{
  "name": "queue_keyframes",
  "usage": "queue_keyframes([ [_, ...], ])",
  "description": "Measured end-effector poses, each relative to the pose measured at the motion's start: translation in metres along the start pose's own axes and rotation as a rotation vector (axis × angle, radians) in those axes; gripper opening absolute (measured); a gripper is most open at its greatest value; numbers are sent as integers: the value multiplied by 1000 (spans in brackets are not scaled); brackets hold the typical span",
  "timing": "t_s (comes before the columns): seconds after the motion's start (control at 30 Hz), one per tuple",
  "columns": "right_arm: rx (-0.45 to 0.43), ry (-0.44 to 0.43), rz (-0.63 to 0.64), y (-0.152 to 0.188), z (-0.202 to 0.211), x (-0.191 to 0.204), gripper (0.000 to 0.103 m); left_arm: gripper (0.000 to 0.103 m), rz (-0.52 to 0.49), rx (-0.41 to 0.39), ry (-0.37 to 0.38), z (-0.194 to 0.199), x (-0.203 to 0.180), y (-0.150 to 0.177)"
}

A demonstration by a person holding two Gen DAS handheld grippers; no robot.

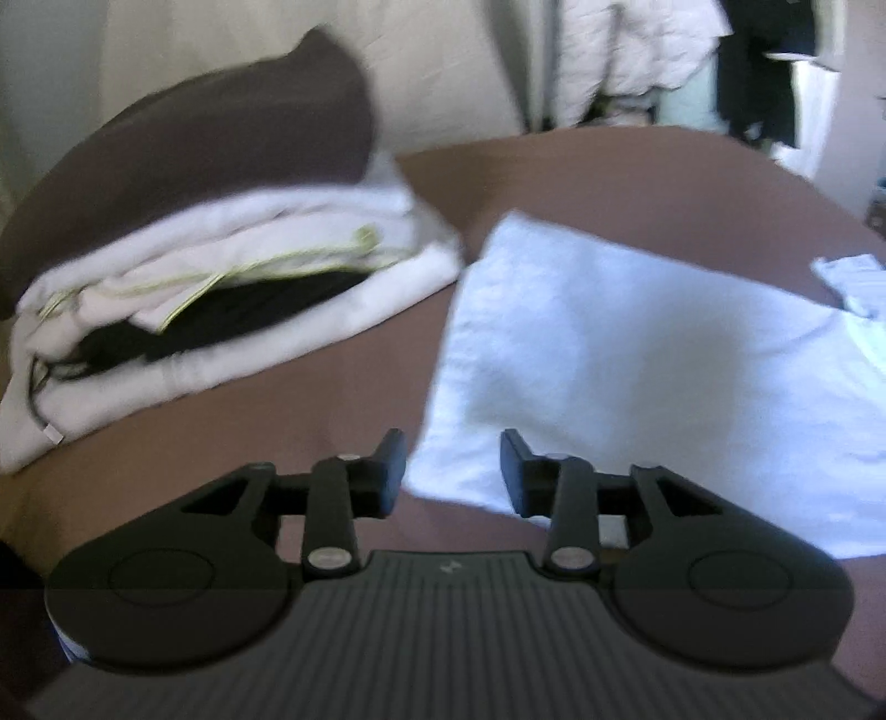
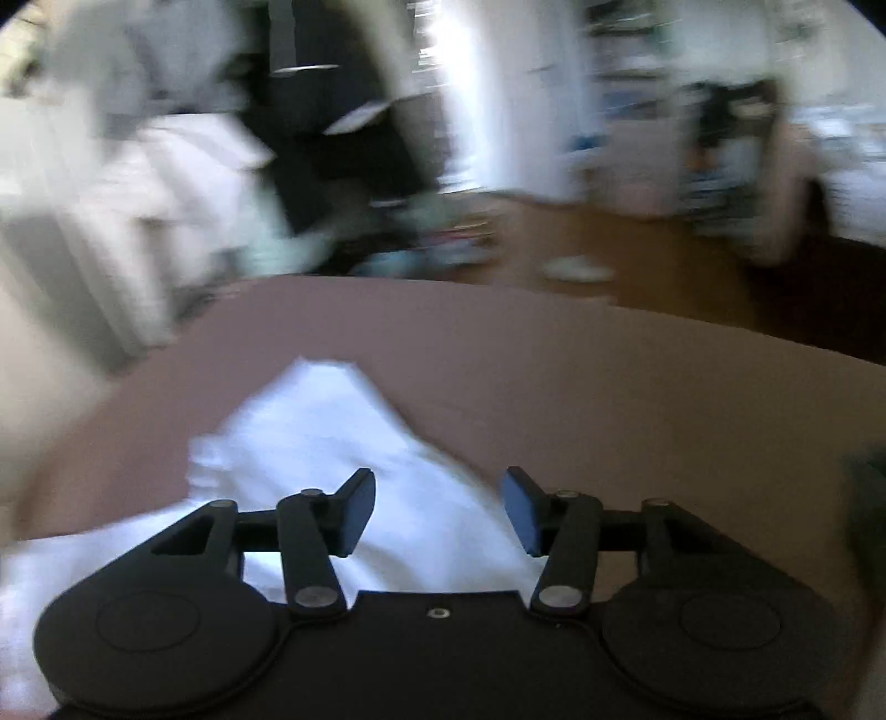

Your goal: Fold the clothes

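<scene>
A white garment (image 1: 637, 360) lies flat on the brown bed sheet (image 1: 332, 387), ahead and to the right in the left wrist view. My left gripper (image 1: 453, 471) is open and empty, with its fingertips over the garment's near left corner. In the right wrist view the same white garment (image 2: 332, 443) lies below and left of my right gripper (image 2: 437, 512), which is open and empty above its edge. This view is blurred.
A stack of folded white and black clothes (image 1: 221, 299) lies at the left, with a dark brown pillow (image 1: 210, 149) behind it. Clothes hang at the back (image 1: 653, 50). Beyond the bed edge is a wooden floor (image 2: 637, 266) with scattered items.
</scene>
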State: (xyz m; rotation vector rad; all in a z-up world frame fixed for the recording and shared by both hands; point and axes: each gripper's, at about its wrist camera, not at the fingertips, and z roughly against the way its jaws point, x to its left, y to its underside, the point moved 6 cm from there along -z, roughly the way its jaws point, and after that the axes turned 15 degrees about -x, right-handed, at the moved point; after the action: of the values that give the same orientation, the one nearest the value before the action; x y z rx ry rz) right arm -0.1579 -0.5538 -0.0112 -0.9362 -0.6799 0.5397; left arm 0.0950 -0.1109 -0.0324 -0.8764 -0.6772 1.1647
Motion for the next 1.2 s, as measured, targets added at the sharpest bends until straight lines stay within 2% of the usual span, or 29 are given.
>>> queue_keyframes([
  [0.07,84,-183,23,-10,-24,-3,62,41,48,-1,90,2,-16,-2],
  [0.1,121,-255,45,-12,-37,-5,62,42,74,6,140,2,-26,-2],
  [0.13,153,-289,68,-8,-49,-10,62,42,100,12,191,2,-35,-2],
  [0.2,205,-273,97,6,-78,-26,62,42,118,47,254,-2,-57,4],
  [0.27,233,-221,96,24,-102,-45,62,42,133,79,287,-9,-82,13],
  [0.37,287,-208,2,48,-129,-73,62,42,132,131,366,-18,-127,27],
  [0.5,303,-138,-99,57,-144,-100,62,42,115,179,422,-35,-182,31],
  [0.57,306,-111,-200,57,-145,-109,62,42,126,190,434,-46,-204,28],
  [0.6,304,-125,-205,61,-154,-106,62,42,127,187,436,-51,-214,27],
  [0.73,354,-156,-136,82,-171,-97,61,42,119,177,447,-69,-250,33],
  [0.77,380,-207,-105,91,-174,-90,53,42,116,179,451,-72,-255,38],
  [0.8,397,-250,-65,99,-176,-81,25,41,101,187,451,-74,-260,46],
  [0.83,372,-253,30,100,-174,-71,15,39,69,176,448,-70,-263,49],
  [0.87,341,-252,117,98,-171,-62,11,38,35,164,444,-67,-265,52],
  [0.93,234,-210,205,79,-155,-52,9,38,-29,144,441,-58,-269,55],
  [1.07,157,-109,150,62,-144,-66,8,38,-77,133,431,-51,-263,64],
  [1.13,228,-70,204,84,-167,-66,8,38,-114,127,404,-52,-268,68],
  [1.2,225,-57,303,94,-178,-56,8,41,-194,111,383,-47,-276,66],
])
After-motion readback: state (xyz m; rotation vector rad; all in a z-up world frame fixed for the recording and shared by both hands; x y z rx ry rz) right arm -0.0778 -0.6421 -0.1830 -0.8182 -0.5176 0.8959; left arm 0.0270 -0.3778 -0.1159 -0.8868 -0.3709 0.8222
